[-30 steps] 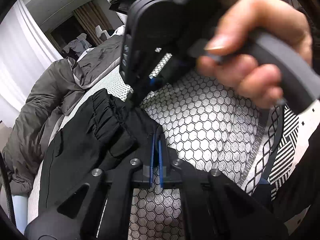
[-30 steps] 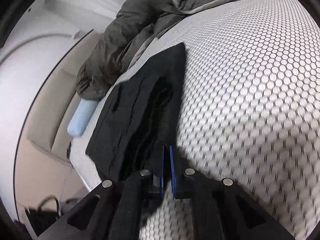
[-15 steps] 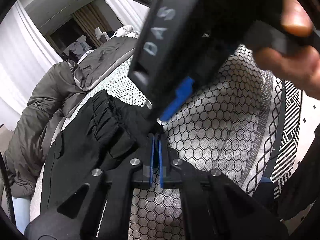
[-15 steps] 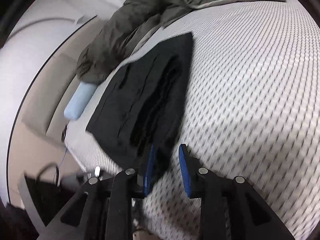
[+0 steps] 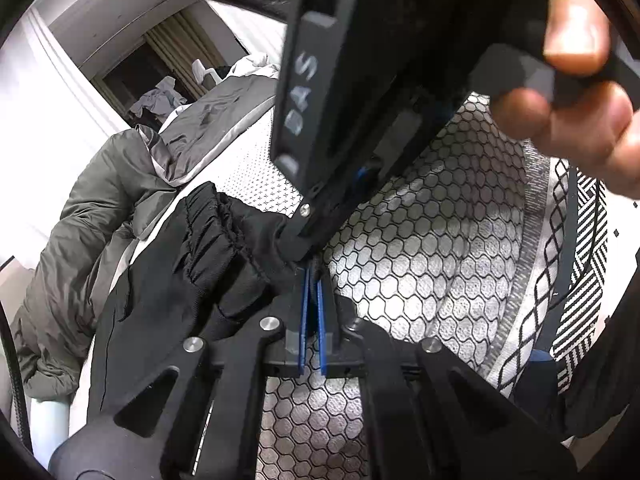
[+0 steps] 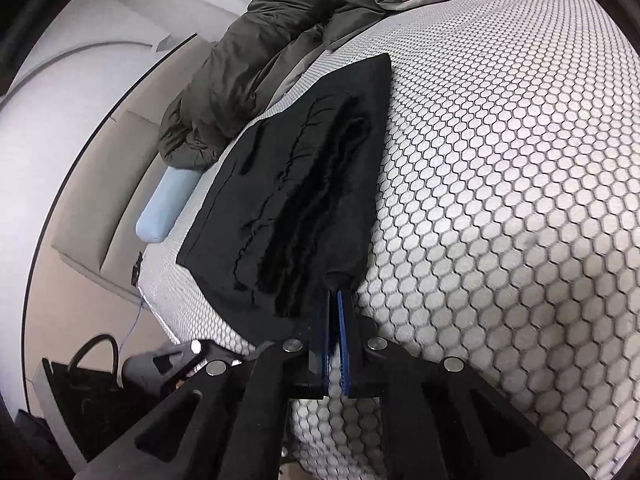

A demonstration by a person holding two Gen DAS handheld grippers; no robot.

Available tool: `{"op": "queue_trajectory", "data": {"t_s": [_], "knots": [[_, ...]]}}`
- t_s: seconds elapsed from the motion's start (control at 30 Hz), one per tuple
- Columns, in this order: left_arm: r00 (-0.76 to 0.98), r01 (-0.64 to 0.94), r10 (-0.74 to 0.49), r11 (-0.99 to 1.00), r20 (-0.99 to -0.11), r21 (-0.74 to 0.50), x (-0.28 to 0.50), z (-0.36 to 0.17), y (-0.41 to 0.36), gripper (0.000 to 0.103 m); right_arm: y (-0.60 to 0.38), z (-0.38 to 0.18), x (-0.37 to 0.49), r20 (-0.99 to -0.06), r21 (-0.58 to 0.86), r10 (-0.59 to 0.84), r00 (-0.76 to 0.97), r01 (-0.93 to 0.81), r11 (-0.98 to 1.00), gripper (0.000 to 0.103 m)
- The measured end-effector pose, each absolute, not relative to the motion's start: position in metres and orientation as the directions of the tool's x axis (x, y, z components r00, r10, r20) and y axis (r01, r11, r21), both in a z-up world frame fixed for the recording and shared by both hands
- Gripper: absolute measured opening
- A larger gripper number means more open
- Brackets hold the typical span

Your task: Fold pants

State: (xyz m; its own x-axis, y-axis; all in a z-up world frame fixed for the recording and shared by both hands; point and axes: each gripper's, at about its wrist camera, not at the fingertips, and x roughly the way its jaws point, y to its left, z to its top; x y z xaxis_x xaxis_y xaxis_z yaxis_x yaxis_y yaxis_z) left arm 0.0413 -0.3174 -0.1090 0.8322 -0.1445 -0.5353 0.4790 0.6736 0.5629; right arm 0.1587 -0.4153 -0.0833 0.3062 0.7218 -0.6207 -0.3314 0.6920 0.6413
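Black pants (image 5: 160, 280) lie folded on the hexagon-patterned bed cover (image 5: 432, 248), with the elastic waistband bunched at their near end. My left gripper (image 5: 312, 276) is shut on the pants' edge near the waistband. The right gripper's body (image 5: 340, 92) hangs just above it, held by a hand. In the right wrist view the pants (image 6: 304, 184) stretch away along the bed's left edge, and my right gripper (image 6: 334, 294) is shut on their near corner.
A grey-green duvet (image 6: 248, 68) is heaped at the far left of the bed. A light blue roll (image 6: 168, 204) lies beside the mattress. A black handbag (image 6: 92, 392) stands on the floor. The patterned cover (image 6: 500, 200) spreads to the right.
My right gripper opened half a second ago, then shut again on the pants' near corner. The right gripper's body has swung closer over my left gripper. My left gripper stayed shut.
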Motion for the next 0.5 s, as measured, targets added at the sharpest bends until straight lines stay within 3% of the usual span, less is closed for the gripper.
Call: {"op": "queue_trajectory", "data": {"t_s": [0.3, 0.5], "knots": [[0.831, 0.48, -0.142, 0.673, -0.538, 0.563, 0.042, -0.11, -0.318, 0.001, -0.43, -0.092, 0.178, -0.566, 0.741, 0.763, 0.313, -0.212, 0.637, 0.013], [0.834, 0.477, -0.14, 0.668, -0.533, 0.571, 0.043, -0.11, -0.317, 0.001, -0.414, -0.087, 0.179, -0.602, 0.678, 0.72, 0.345, -0.255, 0.689, 0.004]]}}
